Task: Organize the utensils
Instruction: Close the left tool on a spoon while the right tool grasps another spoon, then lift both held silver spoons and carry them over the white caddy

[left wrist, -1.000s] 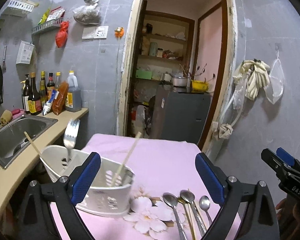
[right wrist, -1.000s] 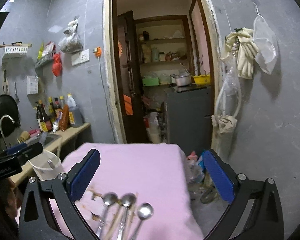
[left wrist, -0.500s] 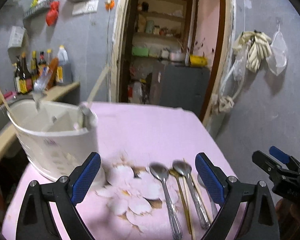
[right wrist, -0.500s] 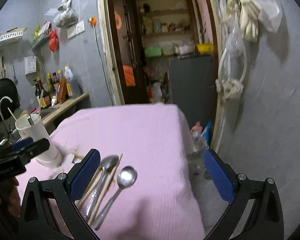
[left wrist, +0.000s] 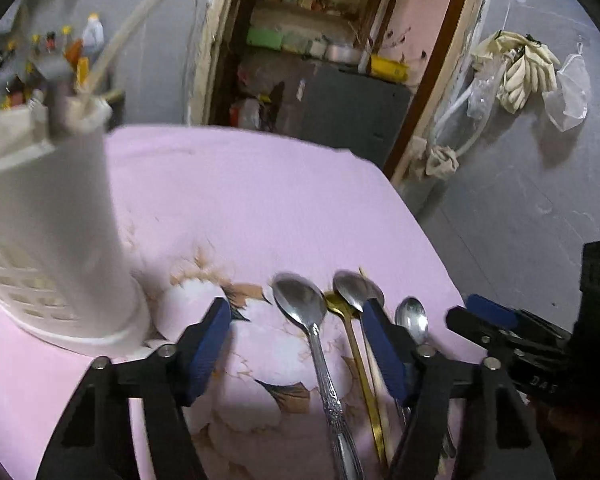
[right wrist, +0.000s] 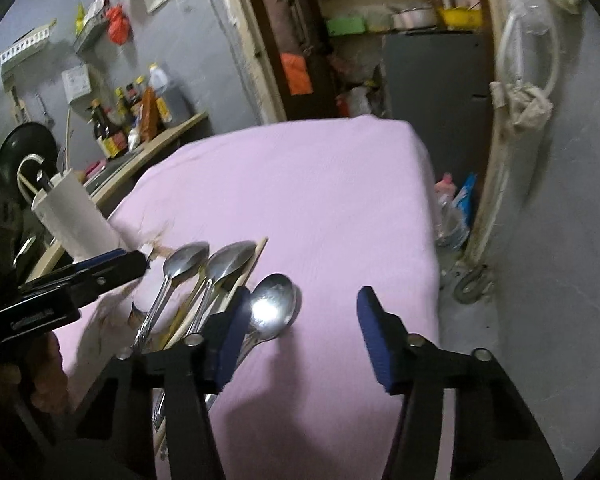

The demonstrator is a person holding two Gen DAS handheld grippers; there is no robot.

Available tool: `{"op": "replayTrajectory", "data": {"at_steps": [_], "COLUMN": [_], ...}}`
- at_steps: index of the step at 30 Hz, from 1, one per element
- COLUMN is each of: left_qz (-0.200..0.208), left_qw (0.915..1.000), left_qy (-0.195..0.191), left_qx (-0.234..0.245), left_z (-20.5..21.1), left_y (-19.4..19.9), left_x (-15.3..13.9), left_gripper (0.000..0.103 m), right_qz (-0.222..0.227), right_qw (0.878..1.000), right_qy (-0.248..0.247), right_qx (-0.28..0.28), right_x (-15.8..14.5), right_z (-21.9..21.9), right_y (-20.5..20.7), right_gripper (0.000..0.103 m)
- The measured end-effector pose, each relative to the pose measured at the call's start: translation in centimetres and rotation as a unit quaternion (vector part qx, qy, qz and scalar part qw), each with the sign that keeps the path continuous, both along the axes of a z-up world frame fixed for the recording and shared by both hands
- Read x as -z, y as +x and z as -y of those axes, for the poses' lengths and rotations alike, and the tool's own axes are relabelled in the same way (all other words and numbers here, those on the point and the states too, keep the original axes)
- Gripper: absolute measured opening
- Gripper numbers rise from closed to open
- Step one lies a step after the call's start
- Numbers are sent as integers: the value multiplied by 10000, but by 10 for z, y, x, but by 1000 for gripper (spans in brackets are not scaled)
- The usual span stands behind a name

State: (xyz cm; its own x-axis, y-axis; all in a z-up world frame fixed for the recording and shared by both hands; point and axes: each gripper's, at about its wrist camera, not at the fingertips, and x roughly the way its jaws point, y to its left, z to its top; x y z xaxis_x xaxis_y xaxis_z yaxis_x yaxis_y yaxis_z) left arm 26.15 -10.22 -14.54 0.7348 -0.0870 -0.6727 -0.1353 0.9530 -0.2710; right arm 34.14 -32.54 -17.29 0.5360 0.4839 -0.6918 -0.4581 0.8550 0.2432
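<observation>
the left gripper (left wrist: 296, 338) hung with jaws apart over the ornate spoon (left wrist: 314, 332) on the pink bench (left wrist: 240, 200), white caddy (left wrist: 48, 232) at ten o'clock, while the right gripper (right wrist: 302, 334), jaws apart and empty, had the small spoon (right wrist: 274, 312) at its left jaw.

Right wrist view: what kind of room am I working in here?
Most likely a small home kitchen: sauce bottles crowd a counter beside a sink faucet, a pantry doorway shows stocked shelves, and spoons lie on a pink-covered table.
</observation>
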Motion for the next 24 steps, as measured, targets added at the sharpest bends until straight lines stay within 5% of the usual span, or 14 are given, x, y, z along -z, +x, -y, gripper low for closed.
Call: {"op": "replayTrajectory", "data": {"at_steps": [14, 24], "left_qz": [-527, -704], "left_qw": [9917, 9906], "left_qy": [-1172, -1161], "left_qx": [43, 145], "left_z": [-15, -11], "left_y": [27, 34], "left_x": [33, 33], "left_gripper": [29, 7], "right_qz": [-541, -575], "right_qw": [9951, 9902], "right_qy": [112, -127], "right_qx": [-820, -1270], "right_x": [22, 19], "right_z": [-18, -25], "right_y": [23, 34], "right_gripper": [31, 6]}}
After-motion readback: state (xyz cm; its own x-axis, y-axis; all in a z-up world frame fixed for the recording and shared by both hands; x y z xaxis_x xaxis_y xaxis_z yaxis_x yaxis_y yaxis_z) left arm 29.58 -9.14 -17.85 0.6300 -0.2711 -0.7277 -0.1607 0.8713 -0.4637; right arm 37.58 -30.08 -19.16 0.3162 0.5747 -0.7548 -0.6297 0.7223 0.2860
